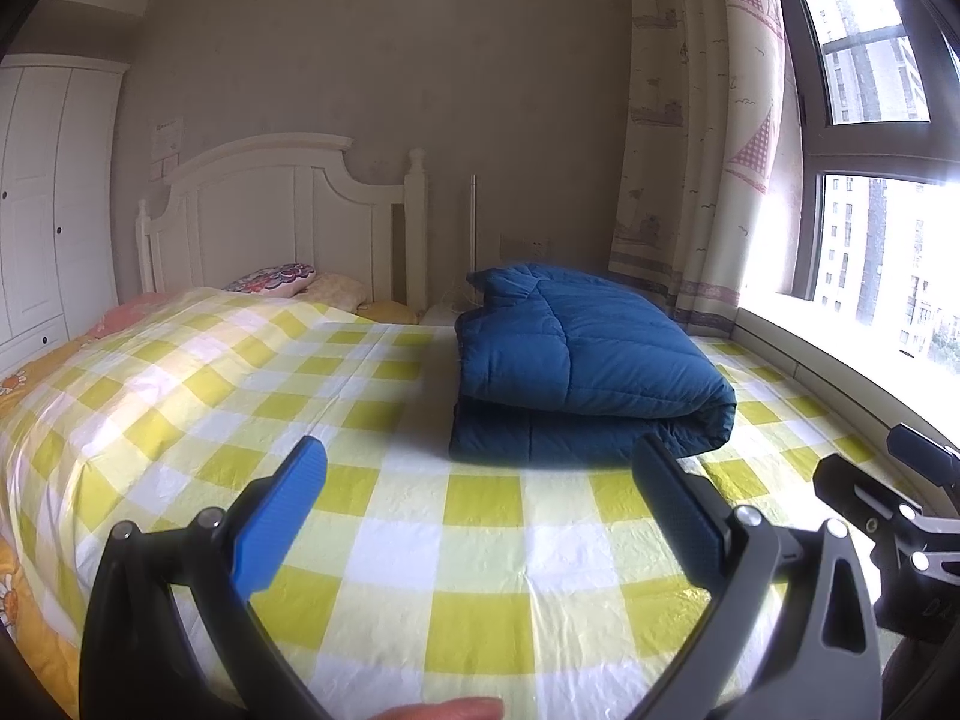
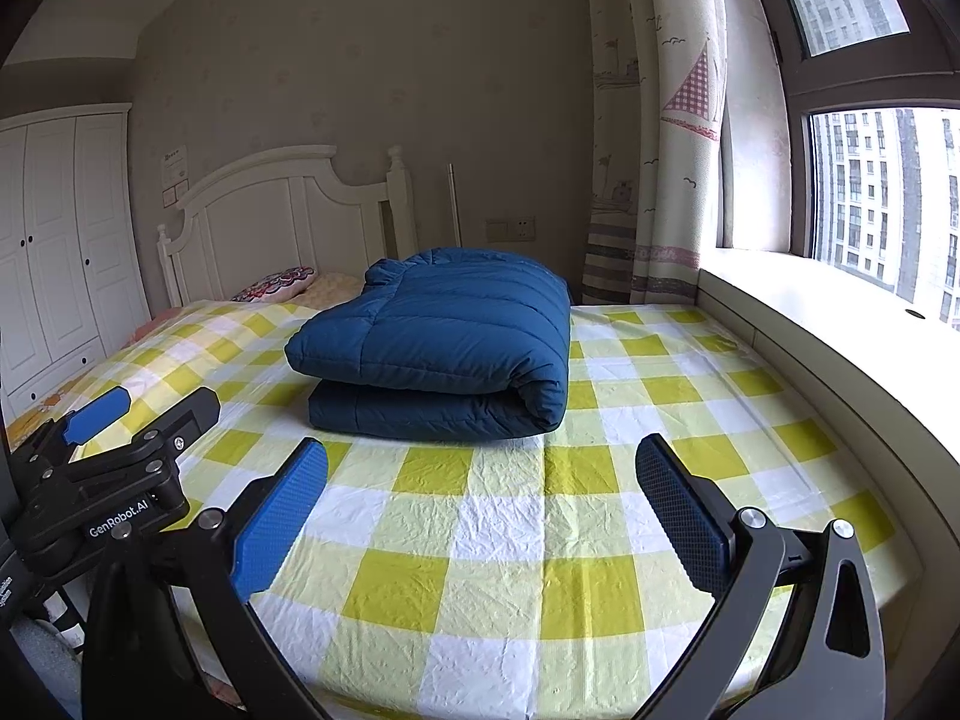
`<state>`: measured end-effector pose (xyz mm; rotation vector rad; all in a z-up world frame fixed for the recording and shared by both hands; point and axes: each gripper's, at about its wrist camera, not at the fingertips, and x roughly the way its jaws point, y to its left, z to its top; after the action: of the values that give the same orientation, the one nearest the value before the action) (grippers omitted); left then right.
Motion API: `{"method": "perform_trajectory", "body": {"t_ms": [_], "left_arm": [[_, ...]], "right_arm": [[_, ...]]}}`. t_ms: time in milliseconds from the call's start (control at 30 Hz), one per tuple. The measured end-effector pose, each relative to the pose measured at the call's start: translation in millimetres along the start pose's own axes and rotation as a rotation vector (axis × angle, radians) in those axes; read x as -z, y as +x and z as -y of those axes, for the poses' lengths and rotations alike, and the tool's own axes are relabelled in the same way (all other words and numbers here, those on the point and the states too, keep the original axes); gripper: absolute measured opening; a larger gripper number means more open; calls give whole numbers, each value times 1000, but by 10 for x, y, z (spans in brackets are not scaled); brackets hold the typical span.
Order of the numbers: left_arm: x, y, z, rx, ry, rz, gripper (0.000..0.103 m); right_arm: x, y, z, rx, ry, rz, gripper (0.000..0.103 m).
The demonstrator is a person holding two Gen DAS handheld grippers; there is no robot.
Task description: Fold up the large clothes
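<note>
One folded blue quilted jacket (image 2: 438, 348) is seen at frame centre on the yellow-and-white checked bedsheet (image 2: 510, 540), bare sheet on all sides. Left gripper (image 1: 480, 510) and right gripper (image 2: 480, 510) are held wide apart, empty.

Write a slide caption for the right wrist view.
Open right gripper faces a folded blue puffer jacket on the yellow checked bed sheet.

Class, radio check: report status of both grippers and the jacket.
Left hand-held gripper open, empty. Right hand-held gripper open, empty. Blue jacket folded on bed. Nothing between.
</note>
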<state>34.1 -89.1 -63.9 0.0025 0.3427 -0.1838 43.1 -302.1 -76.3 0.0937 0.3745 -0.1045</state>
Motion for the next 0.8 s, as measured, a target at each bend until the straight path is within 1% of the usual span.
{"method": "perform_trajectory", "body": {"t_ms": [467, 633, 700, 800], "left_arm": [[-1, -5, 7, 18, 25, -4, 101], [14, 24, 5, 35, 20, -26, 101], [31, 24, -8, 32, 11, -23, 101], [46, 37, -3, 27, 28, -22, 101]], "right_arm": [[21, 5, 14, -3, 6, -7, 99], [47, 7, 17, -2, 5, -12, 99], [58, 13, 16, 0, 6, -15, 99], [69, 27, 16, 4, 7, -20, 99]]}}
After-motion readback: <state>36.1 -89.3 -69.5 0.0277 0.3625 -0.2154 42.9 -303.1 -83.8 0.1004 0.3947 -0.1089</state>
